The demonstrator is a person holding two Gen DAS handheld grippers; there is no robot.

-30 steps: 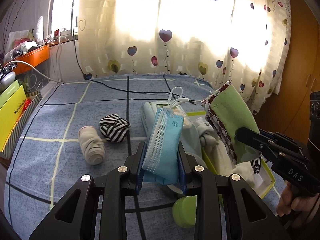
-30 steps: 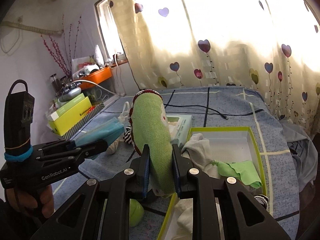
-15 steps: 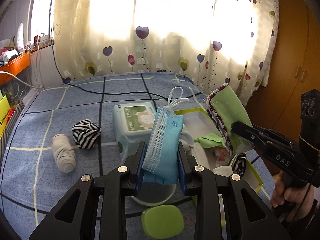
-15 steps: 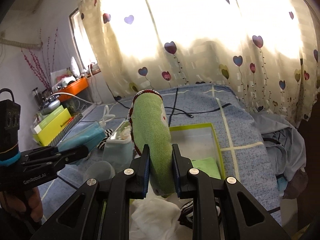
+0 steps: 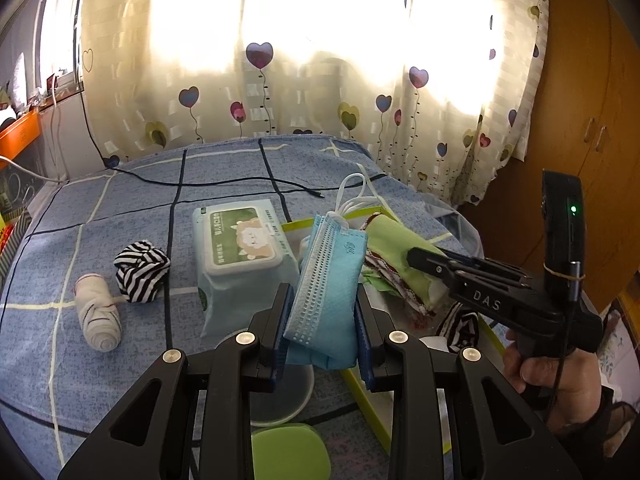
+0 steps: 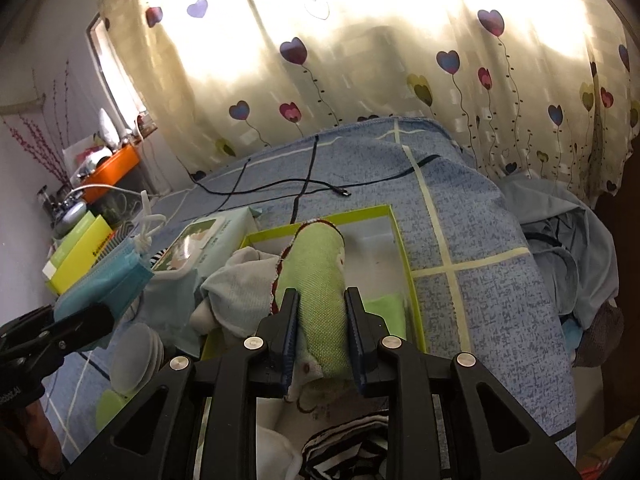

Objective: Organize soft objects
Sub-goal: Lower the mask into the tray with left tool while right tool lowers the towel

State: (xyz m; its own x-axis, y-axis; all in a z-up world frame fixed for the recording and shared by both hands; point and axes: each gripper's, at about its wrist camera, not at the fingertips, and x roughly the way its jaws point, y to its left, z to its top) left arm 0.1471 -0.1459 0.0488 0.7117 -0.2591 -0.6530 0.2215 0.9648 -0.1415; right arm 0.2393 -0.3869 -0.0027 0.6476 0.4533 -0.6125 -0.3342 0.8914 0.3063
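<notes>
In the left wrist view, a rolled beige sock (image 5: 98,316) and a striped black-and-white sock ball (image 5: 140,272) lie at left on the blue checked bedspread (image 5: 120,208), then a pale wipes pack (image 5: 240,256) (lid writing unreadable). At centre the left gripper (image 5: 322,312) clamps a folded blue pleated face mask (image 5: 328,284). Right, the right gripper (image 6: 320,324), marked "DAS", its jaws just easing wider, grips a green knitted cloth (image 6: 320,280) over the lime-rimmed box (image 6: 404,256)

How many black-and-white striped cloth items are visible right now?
2. One striped bundle lies on the bedspread beside the white rolled sock; another striped piece sits in the green-rimmed box, near end. More may be buried.
</notes>
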